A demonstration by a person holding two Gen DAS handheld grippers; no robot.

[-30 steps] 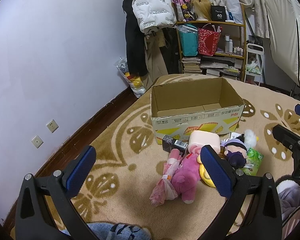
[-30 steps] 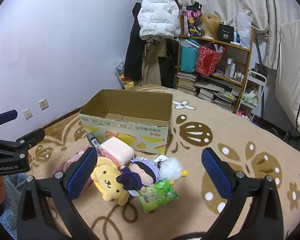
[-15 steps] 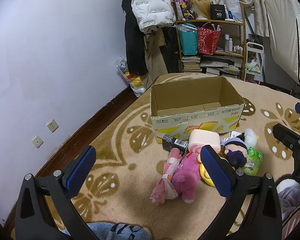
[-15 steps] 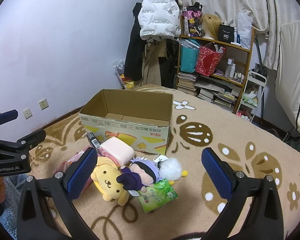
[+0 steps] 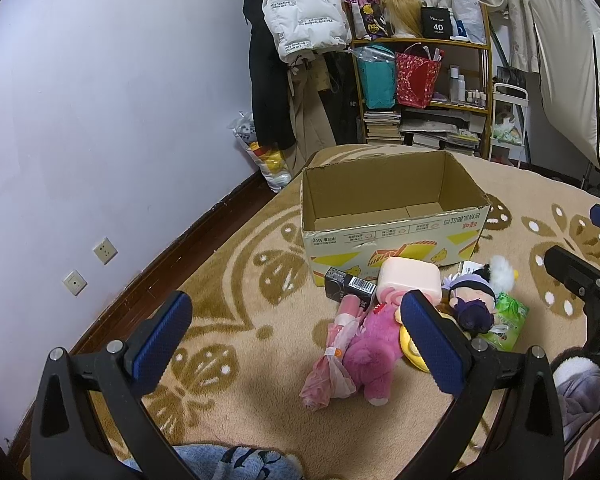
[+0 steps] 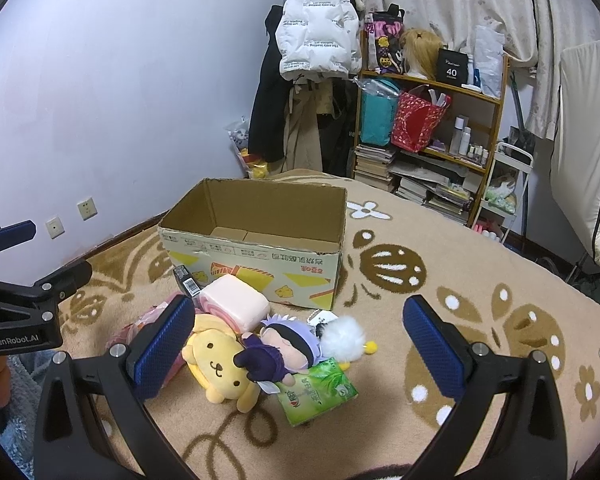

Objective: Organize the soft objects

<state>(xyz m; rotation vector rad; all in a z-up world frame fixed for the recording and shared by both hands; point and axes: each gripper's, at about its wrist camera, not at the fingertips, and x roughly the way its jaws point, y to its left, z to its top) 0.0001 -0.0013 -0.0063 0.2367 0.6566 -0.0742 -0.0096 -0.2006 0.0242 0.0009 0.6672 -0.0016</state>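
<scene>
An open, empty cardboard box (image 5: 396, 236) (image 6: 260, 256) stands on the carpet. In front of it lies a pile: a pink plush (image 5: 374, 344), a yellow dog plush (image 6: 220, 364), a purple-haired doll (image 6: 284, 350) (image 5: 474, 300), a white pompom (image 6: 342, 338), a pink block (image 6: 234, 306) (image 5: 410, 280), a green tissue pack (image 6: 318, 390) and a black carton (image 5: 348, 286). My left gripper (image 5: 296, 344) is open and empty, above the carpet left of the pile. My right gripper (image 6: 300, 350) is open and empty, hovering over the pile.
A folded pink umbrella (image 5: 332, 360) lies beside the pink plush. A cluttered shelf (image 6: 428, 132) and hanging coats (image 6: 316, 32) stand behind the box. The wall (image 5: 100, 120) with sockets runs along the left. A patterned carpet (image 6: 480, 280) covers the floor.
</scene>
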